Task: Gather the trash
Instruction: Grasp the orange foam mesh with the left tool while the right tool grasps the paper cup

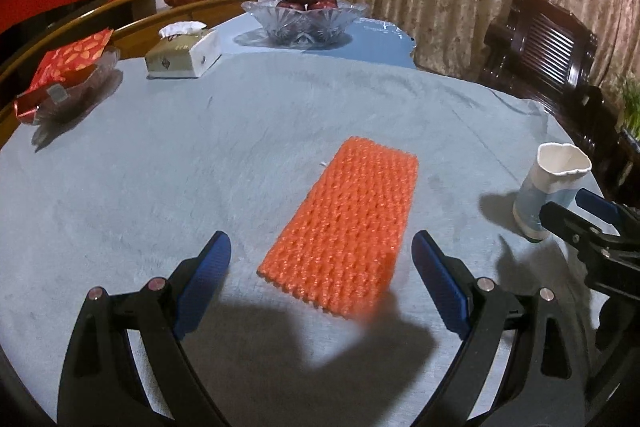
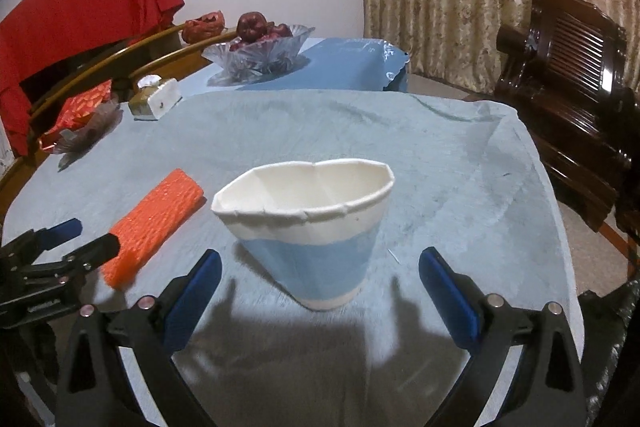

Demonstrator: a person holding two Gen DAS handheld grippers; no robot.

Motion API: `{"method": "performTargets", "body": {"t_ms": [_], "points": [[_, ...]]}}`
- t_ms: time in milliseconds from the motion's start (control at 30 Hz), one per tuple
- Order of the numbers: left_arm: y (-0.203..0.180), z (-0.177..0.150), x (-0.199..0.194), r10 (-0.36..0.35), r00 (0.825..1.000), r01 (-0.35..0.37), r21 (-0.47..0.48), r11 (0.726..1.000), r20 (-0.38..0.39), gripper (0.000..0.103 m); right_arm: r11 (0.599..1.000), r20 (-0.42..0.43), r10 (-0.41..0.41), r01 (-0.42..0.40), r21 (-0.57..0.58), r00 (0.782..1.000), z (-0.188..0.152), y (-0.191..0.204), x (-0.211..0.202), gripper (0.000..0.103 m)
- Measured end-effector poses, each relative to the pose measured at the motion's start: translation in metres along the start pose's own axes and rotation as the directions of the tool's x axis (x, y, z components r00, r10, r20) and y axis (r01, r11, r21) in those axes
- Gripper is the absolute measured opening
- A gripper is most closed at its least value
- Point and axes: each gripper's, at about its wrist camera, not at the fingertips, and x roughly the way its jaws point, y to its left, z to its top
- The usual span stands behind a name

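Note:
An orange foam fruit net lies flat on the grey-blue tablecloth. My left gripper is open, its blue pads on either side of the net's near end, just above it. A crushed blue-and-white paper cup stands upright on the cloth. My right gripper is open with the cup between its pads, not touching. The cup also shows in the left wrist view, with the right gripper beside it. The net and the left gripper show in the right wrist view.
A glass bowl of red apples stands at the far side. A tissue box and a red packet on a glass dish sit at far left. Dark wooden chairs stand at the right. The table edge drops off right.

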Motion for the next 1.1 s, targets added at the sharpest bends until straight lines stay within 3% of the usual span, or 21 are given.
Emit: {"method": "performTargets", "body": {"t_ms": [167,367,600,800,867,967,1100], "points": [[0.003,0.000,0.008,-0.010,1.000,0.010,-0.009,1.000,-0.017,0.089,1.000,-0.023,0.016,-0.016,0.012,1.000,0.002,0.001,0.012,0.095],[0.003,0.003,0.020,-0.025,0.998,0.024,-0.019,1.000,-0.049,0.089,0.999,-0.054,0.045,-0.044,0.020,0.998,0.002,-0.001,0.018,0.065],[-0.003,0.004,0.029,-0.034,0.995,0.034,-0.001,0.999,-0.093,0.088,0.997,-0.029,0.071,-0.070,0.027,0.997,0.001,-0.004,0.010,0.063],[-0.009,0.004,0.034,-0.043,0.992,0.046,0.019,0.999,-0.119,0.067,0.997,-0.023,0.078,-0.077,0.032,0.997,-0.003,-0.004,0.003,0.063],[-0.011,0.004,0.033,-0.041,0.993,0.044,0.028,0.999,-0.115,0.046,0.996,-0.022,0.080,-0.079,0.037,0.997,-0.004,-0.005,0.001,0.063],[-0.011,0.004,0.031,-0.050,0.993,0.052,0.013,0.999,-0.111,0.024,0.996,-0.021,0.084,-0.083,0.045,0.996,-0.005,-0.006,-0.003,0.063],[-0.015,0.003,0.024,-0.065,0.993,0.065,-0.004,0.998,-0.098,0.019,0.995,-0.016,0.089,-0.088,0.048,0.996,-0.005,-0.007,-0.009,0.063]]}}
